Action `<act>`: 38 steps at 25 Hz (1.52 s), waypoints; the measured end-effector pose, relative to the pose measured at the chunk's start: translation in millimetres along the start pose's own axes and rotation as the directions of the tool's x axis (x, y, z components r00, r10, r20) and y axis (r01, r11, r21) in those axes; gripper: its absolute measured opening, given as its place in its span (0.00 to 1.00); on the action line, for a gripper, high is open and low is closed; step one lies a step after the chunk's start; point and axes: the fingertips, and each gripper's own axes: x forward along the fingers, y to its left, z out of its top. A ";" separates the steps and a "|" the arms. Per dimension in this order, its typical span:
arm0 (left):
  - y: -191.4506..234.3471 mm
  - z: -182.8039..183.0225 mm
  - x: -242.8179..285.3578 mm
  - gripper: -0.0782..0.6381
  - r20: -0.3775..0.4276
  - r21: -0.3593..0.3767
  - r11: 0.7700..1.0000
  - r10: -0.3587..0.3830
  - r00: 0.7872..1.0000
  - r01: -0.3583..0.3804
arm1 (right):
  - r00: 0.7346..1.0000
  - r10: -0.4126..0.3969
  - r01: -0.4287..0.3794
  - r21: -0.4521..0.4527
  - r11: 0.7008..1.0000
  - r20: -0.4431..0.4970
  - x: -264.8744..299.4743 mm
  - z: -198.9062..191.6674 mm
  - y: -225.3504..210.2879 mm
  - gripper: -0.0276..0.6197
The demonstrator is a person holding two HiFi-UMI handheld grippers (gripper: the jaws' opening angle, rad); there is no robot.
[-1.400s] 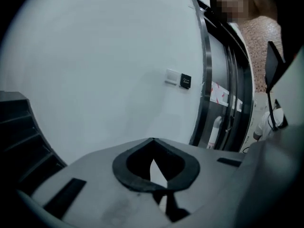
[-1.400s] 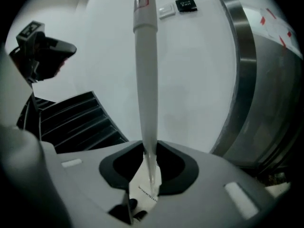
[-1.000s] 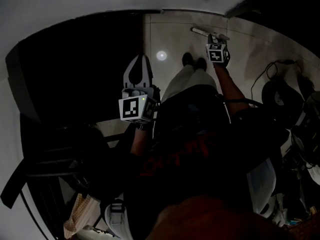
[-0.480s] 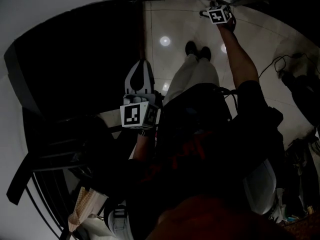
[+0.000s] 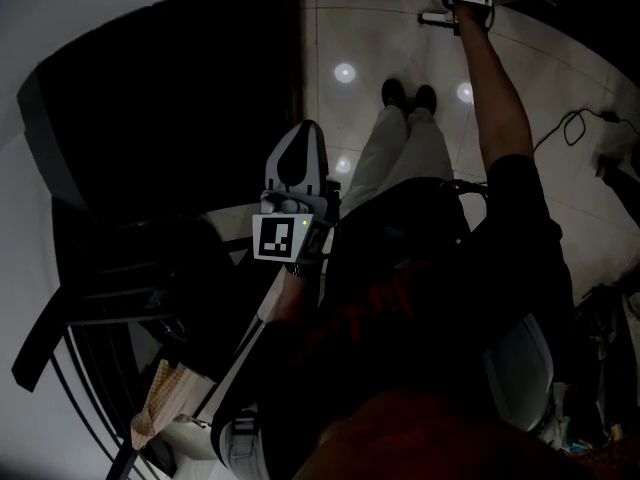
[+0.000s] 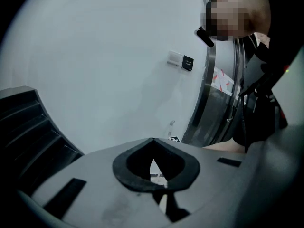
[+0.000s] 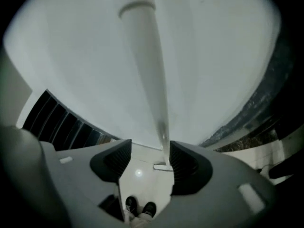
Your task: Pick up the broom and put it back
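The broom's white handle stands upright against a pale wall and runs down between my right gripper's jaws, close by the right pad. Those jaws are opening, with a wide gap between the handle and the left pad. In the head view the right gripper is at the top edge, at the end of an outstretched arm. My left gripper hangs in front of the person's body, shut and holding nothing. In its own view the left gripper's pad tips meet.
The person's dark shoes stand on glossy pale tiles. A dark cabinet fills the left. A cable lies on the floor at right. A black slatted panel adjoins the wall; a metal door frame and a wall switch show.
The right arm has stretched out and carried its gripper toward the top edge of the head view. The left gripper has drifted a little right and lower in the frame.
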 end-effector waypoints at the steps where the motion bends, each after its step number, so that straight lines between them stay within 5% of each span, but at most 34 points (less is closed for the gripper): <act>1: -1.3 -4.1 -3.5 0.12 -0.003 -0.004 1.000 -0.008 1.000 0.008 | 1.000 0.003 -0.002 0.035 0.999 -0.007 -5.1 -9.4 -1.3 0.46; 4: -6.9 -12.9 -15.3 0.12 -0.001 -0.007 0.999 -0.046 0.999 0.046 | 0.999 0.031 -0.032 0.102 0.994 0.005 -23.0 -38.8 0.4 0.50; 8: -21.6 -15.5 -32.3 0.12 0.046 0.012 0.995 -0.102 0.994 0.101 | 0.994 0.024 -0.031 0.062 0.998 0.109 -71.7 -50.7 12.7 0.47; 9: -25.7 -15.5 -40.1 0.12 0.064 0.015 0.993 -0.117 0.991 0.116 | 0.987 0.018 -0.023 0.028 0.999 0.157 -92.4 -52.5 21.5 0.42; 11: -31.0 -16.5 -62.5 0.12 0.101 0.016 0.990 -0.144 0.984 0.143 | 0.966 0.008 0.005 -0.051 0.999 0.259 -144.8 -59.8 45.3 0.11; 14: -27.5 -22.0 -115.3 0.12 0.159 0.021 0.986 -0.165 0.973 0.164 | 0.925 0.024 0.024 -0.123 0.992 0.380 -237.3 -91.1 98.2 0.05; 16: -21.9 -27.2 -157.7 0.12 0.207 0.033 0.984 -0.178 0.962 0.175 | 0.881 0.035 0.041 -0.148 0.988 0.472 -308.3 -115.4 139.3 0.05; 20: -18.6 -36.4 -229.3 0.12 0.261 0.054 0.981 -0.196 0.945 0.189 | 0.734 0.062 0.051 -0.146 0.988 0.676 -461.0 -138.8 212.4 0.04; 26: -33.5 -34.1 -301.2 0.12 0.338 0.075 0.965 -0.263 0.904 0.252 | 0.562 0.109 0.061 -0.172 0.983 0.820 -640.6 -183.1 282.1 0.04; 33: -66.5 -7.4 -347.1 0.11 0.399 0.130 0.943 -0.332 0.855 0.306 | 0.521 0.158 0.097 -0.242 0.965 0.839 -734.9 -239.6 310.2 0.04; 38: -92.9 -2.8 -374.4 0.11 0.417 0.167 0.944 -0.328 0.848 0.283 | 0.507 0.210 0.037 -0.264 0.964 0.836 -766.5 -268.5 318.2 0.04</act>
